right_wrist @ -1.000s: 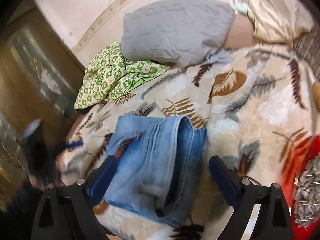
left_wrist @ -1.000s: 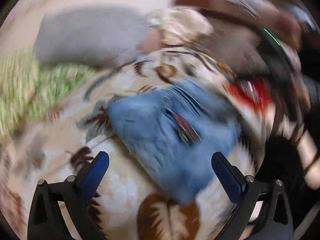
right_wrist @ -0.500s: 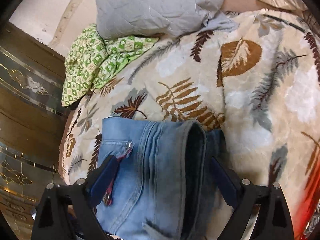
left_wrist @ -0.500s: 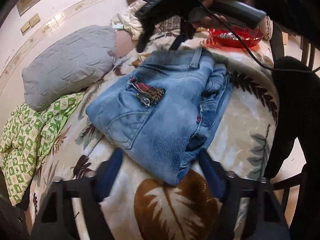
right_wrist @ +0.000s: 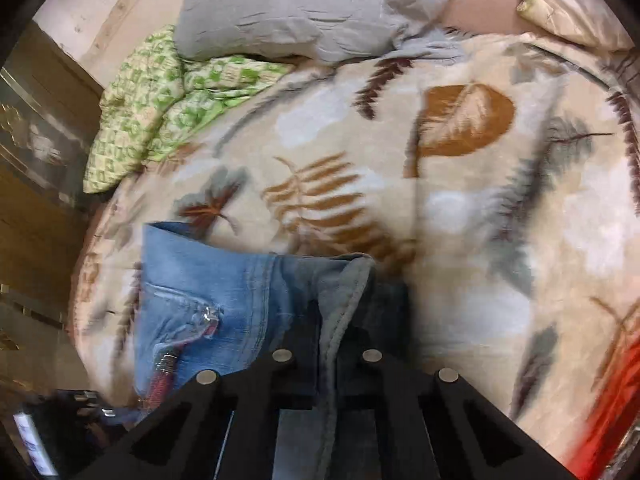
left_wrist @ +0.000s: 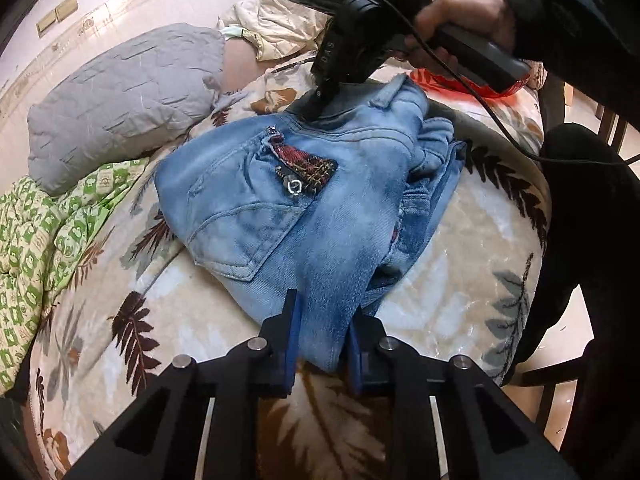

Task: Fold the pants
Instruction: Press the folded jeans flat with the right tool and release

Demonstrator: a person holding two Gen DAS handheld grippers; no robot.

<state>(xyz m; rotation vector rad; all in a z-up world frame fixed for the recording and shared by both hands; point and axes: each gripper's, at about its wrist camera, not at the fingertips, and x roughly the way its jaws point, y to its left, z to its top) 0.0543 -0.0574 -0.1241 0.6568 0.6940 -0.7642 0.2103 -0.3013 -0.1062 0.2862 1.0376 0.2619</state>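
Note:
Folded light-blue jeans (left_wrist: 304, 200) lie on a leaf-patterned blanket (left_wrist: 168, 320), back pocket with a red tartan tab facing up. My left gripper (left_wrist: 322, 344) is shut on the near folded corner of the jeans. My right gripper (left_wrist: 320, 100) shows in the left wrist view, held by a hand at the far waistband edge. In the right wrist view the right gripper (right_wrist: 332, 344) is shut on the grey-blue waistband edge of the jeans (right_wrist: 208, 280).
A grey pillow (left_wrist: 120, 92) and a green patterned cloth (left_wrist: 44, 232) lie at the left of the bed. A red bowl (left_wrist: 472, 84) sits at the far right. A cream cloth (left_wrist: 276, 24) lies at the back. The person's dark clothing (left_wrist: 588, 200) and chair are at the right.
Both grippers were open around the jeans; both have now closed on the denim, the left on the near corner and the right on the waistband edge.

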